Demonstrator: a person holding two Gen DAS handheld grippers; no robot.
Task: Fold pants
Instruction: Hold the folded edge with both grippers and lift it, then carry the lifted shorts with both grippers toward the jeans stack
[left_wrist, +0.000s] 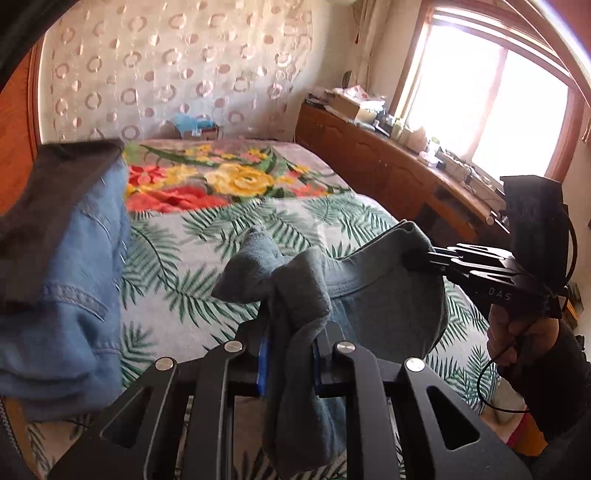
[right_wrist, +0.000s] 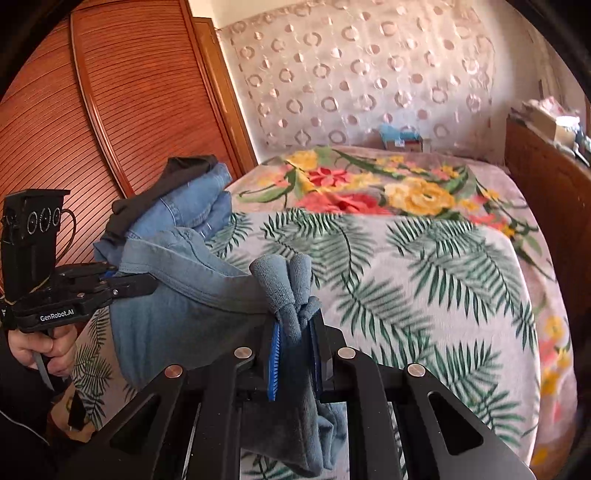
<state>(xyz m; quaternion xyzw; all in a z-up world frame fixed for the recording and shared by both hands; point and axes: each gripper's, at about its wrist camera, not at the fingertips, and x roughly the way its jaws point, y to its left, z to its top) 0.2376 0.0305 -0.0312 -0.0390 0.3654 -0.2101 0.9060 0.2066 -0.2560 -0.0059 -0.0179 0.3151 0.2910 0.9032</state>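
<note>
Pants (left_wrist: 384, 295) grey-blue; bedspread (right_wrist: 424, 266) grey, green fern leaves, red-yellow flowers; folded clothes (right_wrist: 192, 199) denim blue, dark grey.

Lower part of pants (left_wrist: 295, 406) cut off at bottom edge; clutter on cabinet (left_wrist: 369, 107) too small to identify.

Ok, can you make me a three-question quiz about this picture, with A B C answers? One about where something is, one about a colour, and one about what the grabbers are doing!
1. Where is the pile of folded clothes?
A. On the bed's left side, by the wooden wardrobe
B. On the window sill
C. On the floor

2. What colour are the pants being held?
A. Red
B. Grey-blue
C. White

3. What are the two grippers doing?
A. Both open
B. One open
C. Both shut on the pants

Answers: 1 A, the pile of folded clothes lies on the bed beside the wardrobe. 2 B, the pants look grey-blue. 3 C, the left gripper and right gripper each pinch bunched fabric.
</note>
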